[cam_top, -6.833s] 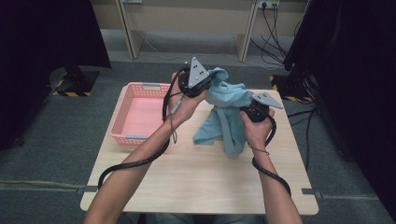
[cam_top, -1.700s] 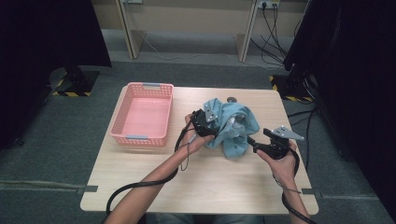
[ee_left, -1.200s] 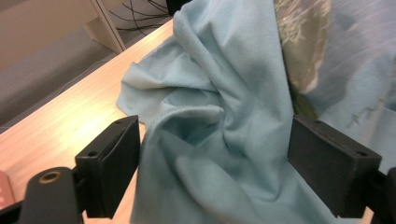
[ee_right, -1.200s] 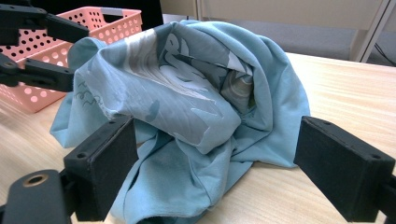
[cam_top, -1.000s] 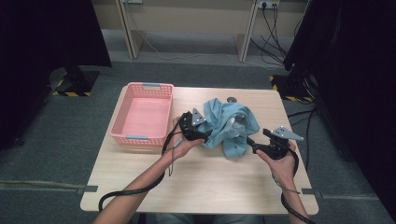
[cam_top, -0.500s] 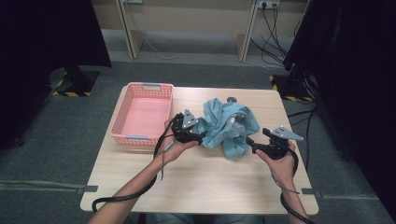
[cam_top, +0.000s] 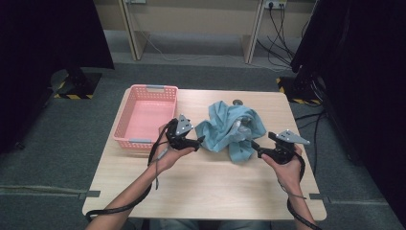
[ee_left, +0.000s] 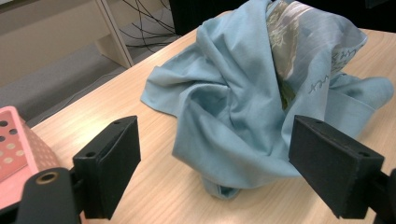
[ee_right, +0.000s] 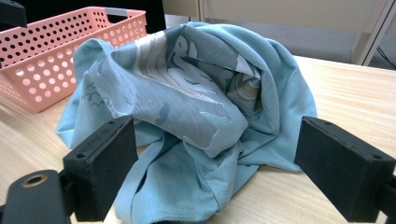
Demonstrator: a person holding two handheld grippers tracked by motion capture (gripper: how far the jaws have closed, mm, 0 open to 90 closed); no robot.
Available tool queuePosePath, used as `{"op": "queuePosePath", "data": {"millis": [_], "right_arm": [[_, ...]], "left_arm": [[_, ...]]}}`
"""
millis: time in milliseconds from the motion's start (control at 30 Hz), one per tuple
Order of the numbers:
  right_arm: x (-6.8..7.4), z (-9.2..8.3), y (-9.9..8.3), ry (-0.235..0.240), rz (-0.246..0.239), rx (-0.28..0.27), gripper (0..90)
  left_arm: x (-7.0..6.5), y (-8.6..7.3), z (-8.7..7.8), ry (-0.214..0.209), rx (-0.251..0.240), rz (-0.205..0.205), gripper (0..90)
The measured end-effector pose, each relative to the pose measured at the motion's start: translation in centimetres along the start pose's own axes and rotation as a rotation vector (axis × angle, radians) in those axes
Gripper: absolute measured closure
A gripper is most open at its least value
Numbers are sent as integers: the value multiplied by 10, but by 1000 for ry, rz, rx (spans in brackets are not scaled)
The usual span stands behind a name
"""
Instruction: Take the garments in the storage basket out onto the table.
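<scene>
Looking at this one, the light blue shirt [cam_top: 231, 129] sits in a crumpled heap on the wooden table [cam_top: 201, 187], just right of the pink basket [cam_top: 146, 115], and nobody's got hold of it. The left gripper [cam_top: 200, 140] hangs near the heap's left edge with its jaws spread wide and nothing between them; in the left gripper view the cloth [ee_left: 261, 93] lies just past the two black pads, not touching either. Same story on the other side: the right gripper [cam_top: 254, 145] is level with the heap's lower right corner, jaws wide and empty, and in the right gripper view the bundle [ee_right: 196, 116] bulges up between and beyond the pads without any contact I can make out. My guess is both are parked on opposite flanks like this so each can pick its own bit of fabric, maybe a hem or a sleeve, and pull the thing open. The printed side shows through in the folds, so the shirt looks partly inside out and pretty tangled. Basket is empty and sitting close by, probably where the shirt ends up. A small dark round thing [cam_top: 237, 102] sits on the table behind the heap, can't tell what it is.
</scene>
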State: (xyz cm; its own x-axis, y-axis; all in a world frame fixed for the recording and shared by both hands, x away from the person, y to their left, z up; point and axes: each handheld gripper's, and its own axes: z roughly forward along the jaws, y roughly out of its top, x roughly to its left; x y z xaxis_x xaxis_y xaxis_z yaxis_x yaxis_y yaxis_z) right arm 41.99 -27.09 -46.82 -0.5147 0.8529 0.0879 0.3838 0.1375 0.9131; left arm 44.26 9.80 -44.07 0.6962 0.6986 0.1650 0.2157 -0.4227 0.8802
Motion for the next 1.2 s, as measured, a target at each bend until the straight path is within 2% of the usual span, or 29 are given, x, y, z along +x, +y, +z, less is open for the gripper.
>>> {"op": "queuePosePath", "data": {"millis": [367,1200], "right_arm": [[2,-2,2,2,-7,-4,130],[5,-15,7,-6,-31,-13,130]], "left_arm": [[8,-8,-19,14,-29,-25,157],[32,-35,-71,91,-82,-82,161]]}}
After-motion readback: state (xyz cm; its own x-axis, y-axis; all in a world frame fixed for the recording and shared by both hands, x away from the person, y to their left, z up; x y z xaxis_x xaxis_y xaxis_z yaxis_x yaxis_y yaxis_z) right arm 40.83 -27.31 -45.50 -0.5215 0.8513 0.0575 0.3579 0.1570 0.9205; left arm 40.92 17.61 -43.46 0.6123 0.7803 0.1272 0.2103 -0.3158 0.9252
